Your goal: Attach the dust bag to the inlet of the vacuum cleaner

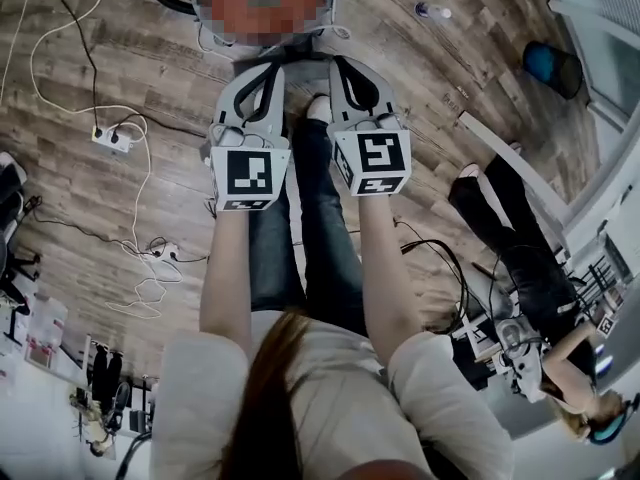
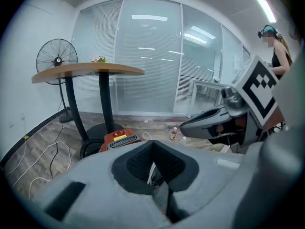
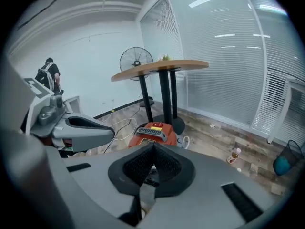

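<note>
1. Left gripper view. Vacuum cleaner (image 2: 118, 138): red-orange body with a black top handle, standing on the wood floor just beside the foot of the round table (image 2: 90, 70), well beyond the jaws. Left gripper (image 2: 153, 149): jaws pressed together, nothing clamped between them. Dust bag: not to be found in this view.
2. Right gripper view. Same cleaner straight ahead, likewise by the table foot. Right gripper (image 3: 152, 149): jaws closed tight and empty. No dust bag here either; inlet not to be made out from this side.
3. Head view. Both tools side by side above the wearer's jeans (image 1: 300, 228), pointing toward the top of the frame. Floor there covered by a mosaic patch, so the cleaner not readable. White cable (image 1: 60, 58) looping over the boards at left.
4. Step in hand, as judged: attachment not yet begun, bag yet to be located. For a clean start:
   - open the jaws before reaching;
   - take the bag by its stiff collar rather than its soft body;
   - keep the collar square to the inlet;
   - press evenly from both sides;
   - steer clear of the loose cable.
</note>
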### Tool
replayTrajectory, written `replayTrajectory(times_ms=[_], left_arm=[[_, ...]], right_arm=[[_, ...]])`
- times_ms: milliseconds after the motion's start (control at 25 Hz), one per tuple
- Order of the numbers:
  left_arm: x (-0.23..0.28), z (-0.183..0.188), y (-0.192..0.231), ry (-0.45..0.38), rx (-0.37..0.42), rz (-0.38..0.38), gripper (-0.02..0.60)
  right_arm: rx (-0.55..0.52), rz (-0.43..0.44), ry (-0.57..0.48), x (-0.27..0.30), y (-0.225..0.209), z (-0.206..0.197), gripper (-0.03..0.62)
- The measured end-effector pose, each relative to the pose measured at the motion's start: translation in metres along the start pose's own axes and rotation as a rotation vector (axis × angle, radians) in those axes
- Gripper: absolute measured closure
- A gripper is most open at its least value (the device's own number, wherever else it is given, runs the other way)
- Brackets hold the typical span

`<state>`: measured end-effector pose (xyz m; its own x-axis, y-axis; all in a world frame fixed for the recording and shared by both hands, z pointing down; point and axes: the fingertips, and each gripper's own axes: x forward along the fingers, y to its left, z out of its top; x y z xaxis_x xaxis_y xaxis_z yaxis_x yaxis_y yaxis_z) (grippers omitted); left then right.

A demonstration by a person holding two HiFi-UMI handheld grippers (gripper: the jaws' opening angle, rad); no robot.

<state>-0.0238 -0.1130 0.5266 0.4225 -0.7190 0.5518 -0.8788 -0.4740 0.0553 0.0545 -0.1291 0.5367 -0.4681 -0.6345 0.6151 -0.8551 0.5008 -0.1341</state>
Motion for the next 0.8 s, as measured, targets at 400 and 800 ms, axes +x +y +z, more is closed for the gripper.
replayTrajectory(times_ms=[400, 800], left_arm=[[-0.052, 0.088, 0.016, -0.113, -0.008, 0.033, 0.565], [-0.126, 0.155, 0.021, -0.191, -0.01, 0.086, 0.565]], right_arm=[[-0.017, -0.037, -0.104, -0.056, 0.023, 0.08, 0.589], [-0.028, -0.031, -0.228, -0.132, 0.041, 0.156, 0.589]])
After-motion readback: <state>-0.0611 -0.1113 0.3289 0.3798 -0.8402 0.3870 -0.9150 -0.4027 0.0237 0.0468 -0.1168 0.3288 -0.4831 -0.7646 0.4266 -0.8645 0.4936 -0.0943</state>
